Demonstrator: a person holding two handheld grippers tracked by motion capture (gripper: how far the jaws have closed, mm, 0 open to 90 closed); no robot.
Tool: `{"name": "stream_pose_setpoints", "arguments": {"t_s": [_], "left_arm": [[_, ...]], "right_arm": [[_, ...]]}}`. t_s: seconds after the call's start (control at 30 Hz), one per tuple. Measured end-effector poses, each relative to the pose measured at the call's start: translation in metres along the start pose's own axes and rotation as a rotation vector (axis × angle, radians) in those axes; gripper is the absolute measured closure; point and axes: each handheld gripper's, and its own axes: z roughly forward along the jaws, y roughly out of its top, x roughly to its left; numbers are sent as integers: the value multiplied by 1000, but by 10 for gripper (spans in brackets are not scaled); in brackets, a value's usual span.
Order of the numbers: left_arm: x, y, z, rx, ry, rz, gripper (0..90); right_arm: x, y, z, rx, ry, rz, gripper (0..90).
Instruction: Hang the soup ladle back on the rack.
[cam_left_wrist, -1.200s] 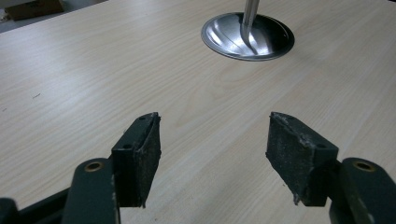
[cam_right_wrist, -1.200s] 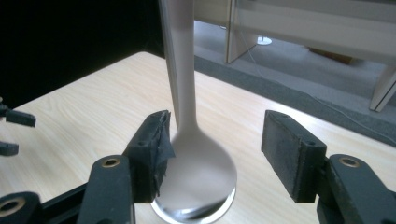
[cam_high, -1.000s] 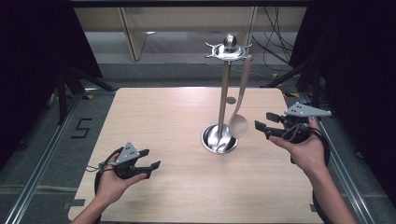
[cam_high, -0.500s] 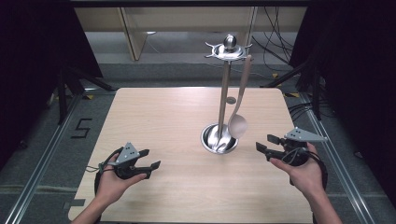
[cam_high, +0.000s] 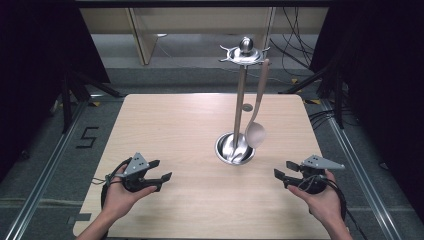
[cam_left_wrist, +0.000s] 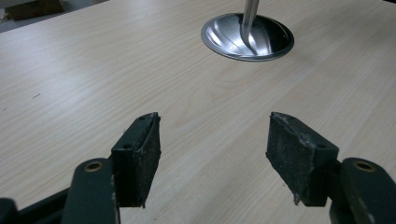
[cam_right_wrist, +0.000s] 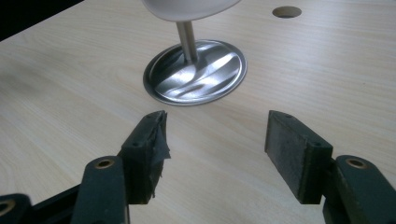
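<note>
A: Status on grippers?
B: left gripper (cam_high: 161, 171) and right gripper (cam_high: 281, 176) both spread wide, empty, low over the pale wooden table (cam_high: 170, 120).
A: Spoon?
B: beige long-handled spoon (cam_high: 256, 131) hangs from the polished steel utensil stand (cam_high: 240, 90) (bowl just above its round base).

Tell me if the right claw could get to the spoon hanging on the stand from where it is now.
Probably yes. The right claw is open and empty, and bare table lies between it and the spoon, which hangs free on the stand facing that side.
</note>
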Motion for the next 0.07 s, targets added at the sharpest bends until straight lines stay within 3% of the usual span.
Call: {"name": "stream_pose_setpoints", "arguments": {"t_s": [0.07], "left_arm": [[0, 0, 1, 5, -1, -4, 343]], "right_arm": [[0, -2, -1, 13, 0, 24, 377]]}}
